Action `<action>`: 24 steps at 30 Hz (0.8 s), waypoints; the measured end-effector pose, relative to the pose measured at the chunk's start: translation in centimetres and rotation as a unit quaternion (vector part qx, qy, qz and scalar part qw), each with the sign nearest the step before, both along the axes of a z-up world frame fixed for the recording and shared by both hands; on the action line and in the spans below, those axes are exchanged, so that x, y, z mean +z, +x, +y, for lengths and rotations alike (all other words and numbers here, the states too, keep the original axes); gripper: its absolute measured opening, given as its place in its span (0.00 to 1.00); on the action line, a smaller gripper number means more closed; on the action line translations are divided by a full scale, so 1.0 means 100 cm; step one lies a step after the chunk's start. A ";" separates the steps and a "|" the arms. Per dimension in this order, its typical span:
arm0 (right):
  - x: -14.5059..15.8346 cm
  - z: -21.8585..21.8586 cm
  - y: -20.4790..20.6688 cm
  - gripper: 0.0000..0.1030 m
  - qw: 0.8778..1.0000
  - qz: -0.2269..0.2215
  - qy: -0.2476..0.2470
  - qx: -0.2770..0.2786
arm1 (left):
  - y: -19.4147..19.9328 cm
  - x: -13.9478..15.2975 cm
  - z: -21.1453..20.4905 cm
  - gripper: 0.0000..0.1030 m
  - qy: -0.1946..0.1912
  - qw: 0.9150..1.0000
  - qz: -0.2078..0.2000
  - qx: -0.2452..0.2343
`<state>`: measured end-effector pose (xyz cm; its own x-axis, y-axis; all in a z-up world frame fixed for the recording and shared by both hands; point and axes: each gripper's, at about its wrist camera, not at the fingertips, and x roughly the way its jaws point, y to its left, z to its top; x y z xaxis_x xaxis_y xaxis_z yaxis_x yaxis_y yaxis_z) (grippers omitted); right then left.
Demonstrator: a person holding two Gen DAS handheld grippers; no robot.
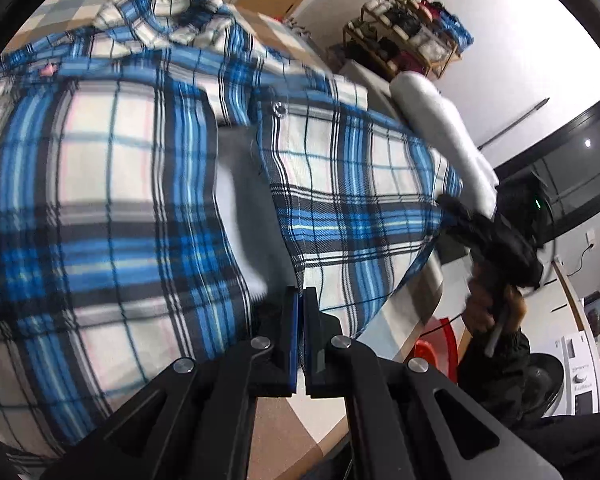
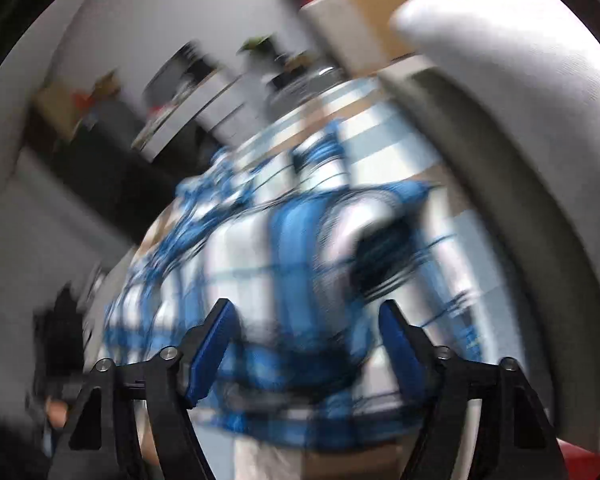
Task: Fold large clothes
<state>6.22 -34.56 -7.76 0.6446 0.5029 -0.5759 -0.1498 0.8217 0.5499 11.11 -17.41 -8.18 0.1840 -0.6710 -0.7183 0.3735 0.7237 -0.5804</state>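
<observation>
The left gripper (image 1: 300, 300) sits nearest the lens in the left wrist view, its two fingers (image 1: 290, 344) pressed together with only a thin slit between the blue pads. The hem of the plaid shirt (image 1: 140, 208) meets the fingertips at that slit, and the fingers appear to pinch the fabric edge there. From the tips the shirt spreads up and away across the counter (image 1: 410, 320), its blue, white and black checks filling most of the view; the front placket with one button (image 1: 279, 109) runs upward from the fingers, and the collar (image 1: 160, 12) lies at the far end. At the shirt's right edge, the right gripper (image 1: 456, 208) is seen as a dark shape held by a hand (image 1: 484, 304), touching or just beside the cloth; contact cannot be confirmed. In the right wrist view, heavily blurred, the right gripper (image 2: 306, 312) holds its fingers (image 2: 212, 344) well apart. The plaid shirt (image 2: 284, 248) lies beyond and below the tips, and part of it shows in the gap between the pads, which do not press on it. A pale padded chair back (image 2: 520, 120) stands at the right.
</observation>
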 end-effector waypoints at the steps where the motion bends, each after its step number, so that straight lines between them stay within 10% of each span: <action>1: 0.009 0.002 -0.008 0.34 1.000 -0.014 0.000 0.015 | 0.002 0.003 0.003 0.00 -0.002 1.000 -0.005 0.003; 3: 0.025 0.000 -0.018 0.12 0.999 -0.029 0.011 0.028 | 0.006 0.006 0.003 0.00 -0.007 1.000 -0.008 0.006; 11: -0.005 -0.023 -0.006 0.15 0.993 0.094 -0.035 -0.058 | -0.010 -0.014 -0.017 0.00 0.023 0.998 0.010 -0.052; 15: -0.011 -0.025 -0.003 0.61 0.995 0.082 0.002 -0.060 | -0.005 -0.004 -0.017 0.00 0.020 0.999 0.000 -0.044; 18: -0.014 -0.025 0.005 0.64 0.995 0.077 0.015 -0.068 | 0.008 0.009 -0.013 0.26 0.005 1.000 -0.018 -0.017; 24: -0.021 -0.029 0.024 0.57 0.990 0.084 0.048 -0.104 | 0.055 0.014 -0.032 0.34 0.032 0.998 -0.042 0.045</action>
